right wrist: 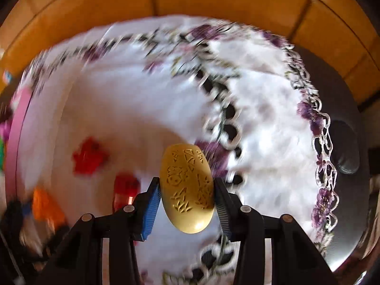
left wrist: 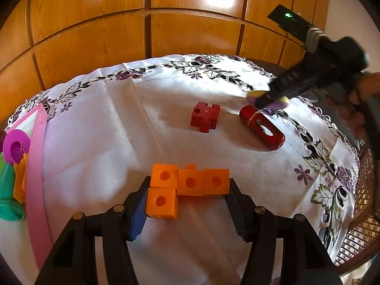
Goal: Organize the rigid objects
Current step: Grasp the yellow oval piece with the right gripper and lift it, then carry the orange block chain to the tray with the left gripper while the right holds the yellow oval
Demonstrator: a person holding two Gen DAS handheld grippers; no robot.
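Evidently both tools are mid-carry, left tool [left wrist: 187,204] clamping the orange block cluster [left wrist: 187,187], right tool [right wrist: 187,197] gripping the carved yellow oval [right wrist: 187,190]; next, setting each into the pink tray [left wrist: 35,166].

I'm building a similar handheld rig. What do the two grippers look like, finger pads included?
Both grippers, left and right, are black plastic linkages with round brass-coloured pins. Each has a ribbed blue pad on one finger. Seen from the left wrist, the right body carries a green light.
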